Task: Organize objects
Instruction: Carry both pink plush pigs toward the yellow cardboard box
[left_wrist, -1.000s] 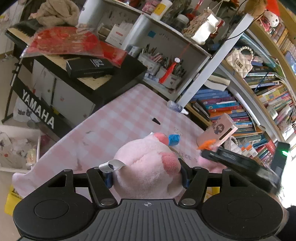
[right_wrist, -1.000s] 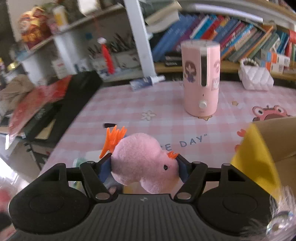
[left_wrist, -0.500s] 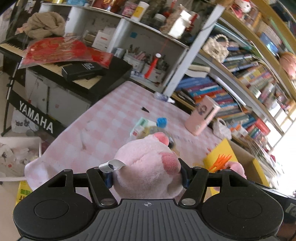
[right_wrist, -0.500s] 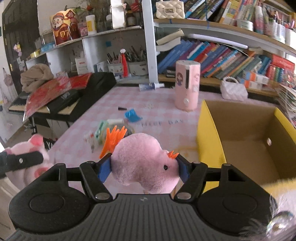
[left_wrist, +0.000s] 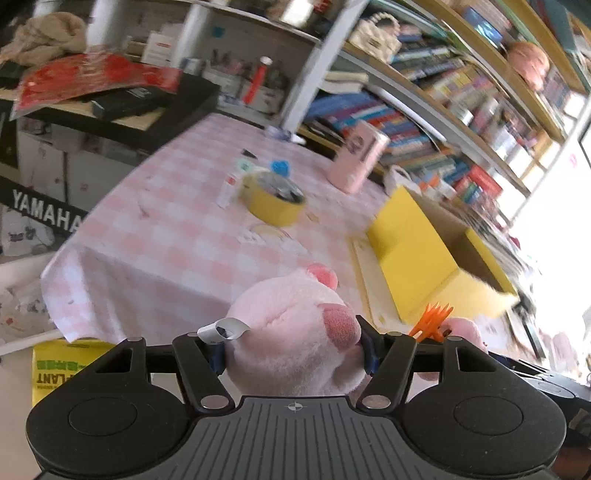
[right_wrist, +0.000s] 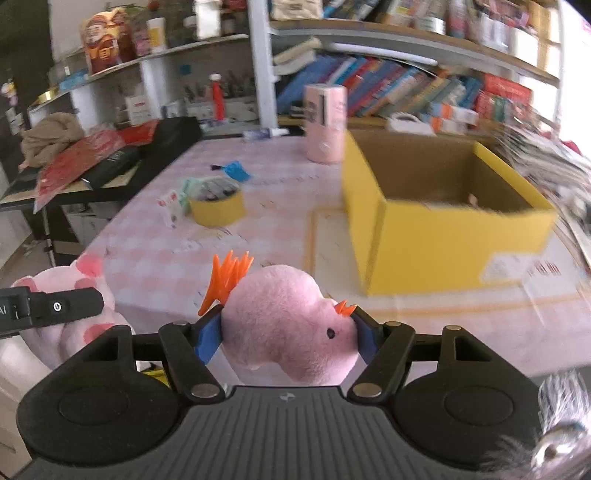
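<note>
My left gripper (left_wrist: 291, 347) is shut on a pale pink plush pig (left_wrist: 295, 332) with a white tag, held in the air off the table's near edge. My right gripper (right_wrist: 282, 334) is shut on a pink plush bird (right_wrist: 288, 325) with an orange crest. The pig (right_wrist: 70, 295) shows at the left of the right wrist view; the bird's crest (left_wrist: 430, 319) shows at the right of the left wrist view. An open yellow cardboard box (right_wrist: 443, 229) stands on the pink checked table (right_wrist: 155, 236), ahead and right of the bird, and also shows in the left wrist view (left_wrist: 417, 251).
A yellow tape roll (right_wrist: 218, 205), small packets (right_wrist: 170, 203), a blue piece (right_wrist: 236, 171) and a pink cylinder (right_wrist: 327, 123) sit on the table. Bookshelves (right_wrist: 406, 92) stand behind. A black keyboard stand with red bags (right_wrist: 92, 158) is to the left.
Both grippers have pulled back and away from the table with their toys still held. The yellow box and tape roll now lie further ahead.
</note>
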